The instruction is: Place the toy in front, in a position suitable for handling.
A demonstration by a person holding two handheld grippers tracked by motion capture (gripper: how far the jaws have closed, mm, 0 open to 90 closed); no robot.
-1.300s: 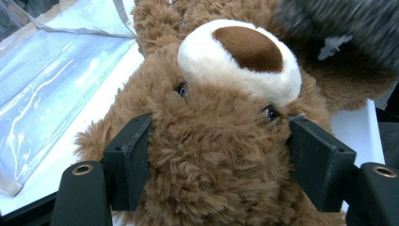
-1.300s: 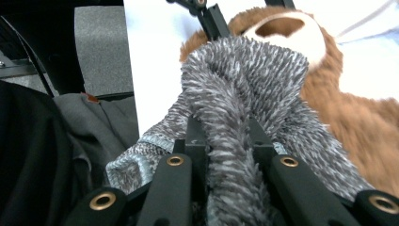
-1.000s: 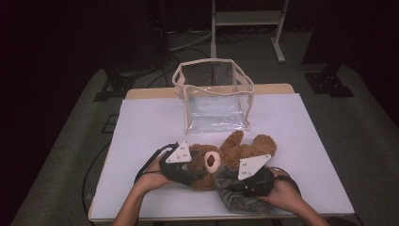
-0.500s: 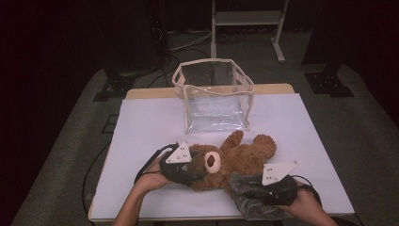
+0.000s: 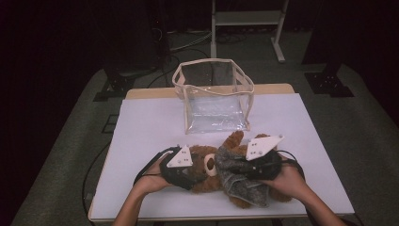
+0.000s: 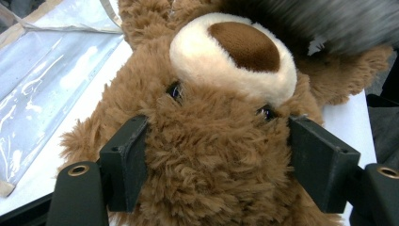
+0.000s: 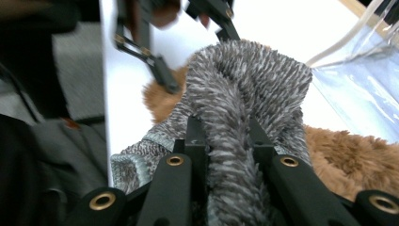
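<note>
The teddy [image 5: 211, 165] lies at the table's [image 5: 141, 122] six o'clock edge, the bag [image 5: 214, 96] at twelve. The left gripper [image 5: 188, 172] clamps its head; the right gripper [image 5: 240, 165] pinches the grey cloth [image 5: 240, 181] draped over its body.

I'm seeing a shaggy brown teddy bear [image 6: 207, 174] with a cream muzzle and dark brown nose. Over it I've got a fuzzy garment [image 7: 244, 94], grey flecked with white. My gripper jaws are matt black with brass-coloured rivets. The clear bag [image 5: 214, 96] has beige trim, and the table [image 5: 150, 122] is pale lavender-white.
</note>
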